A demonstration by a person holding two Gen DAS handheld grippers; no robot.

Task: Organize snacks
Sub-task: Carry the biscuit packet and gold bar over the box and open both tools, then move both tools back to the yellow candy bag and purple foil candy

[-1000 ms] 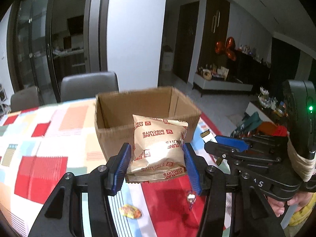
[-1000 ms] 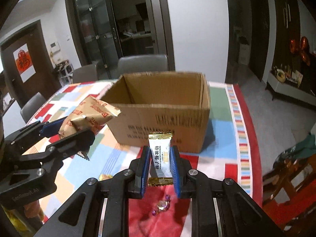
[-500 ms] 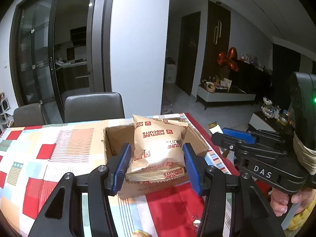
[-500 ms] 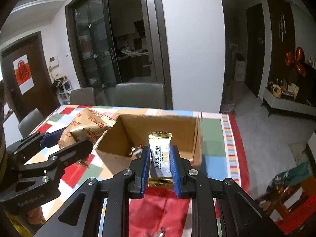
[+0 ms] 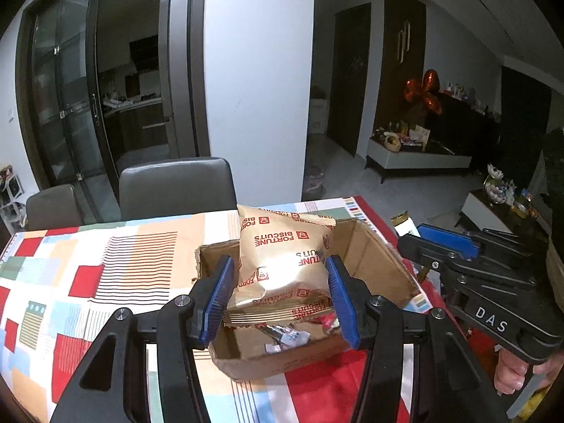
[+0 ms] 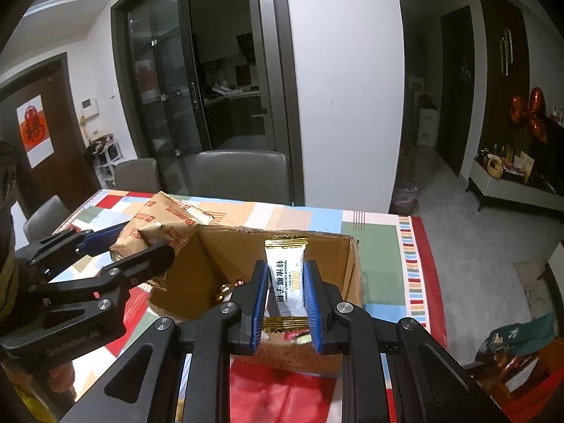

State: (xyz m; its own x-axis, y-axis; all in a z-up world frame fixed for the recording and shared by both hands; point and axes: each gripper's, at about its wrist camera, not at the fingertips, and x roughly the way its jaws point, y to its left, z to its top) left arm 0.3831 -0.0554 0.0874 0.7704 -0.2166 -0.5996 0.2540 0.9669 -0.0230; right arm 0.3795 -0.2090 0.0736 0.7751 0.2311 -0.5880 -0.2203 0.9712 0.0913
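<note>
left gripper (image 5: 280,296) clamping biscuit pack (image 5: 282,264) over box (image 5: 373,257) | right gripper (image 6: 285,299) pinching coconut candy (image 6: 286,282) | risk: releasing off-centre, snacks missing box

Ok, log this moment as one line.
left gripper: shut on biscuit bag, over box | right gripper: shut on candy, over box | box: holds wrapped sweets

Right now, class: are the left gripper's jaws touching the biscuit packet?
Touching. In the left wrist view, both blue jaws of the left gripper press the sides of the biscuit packet, held above the cardboard box.
</note>
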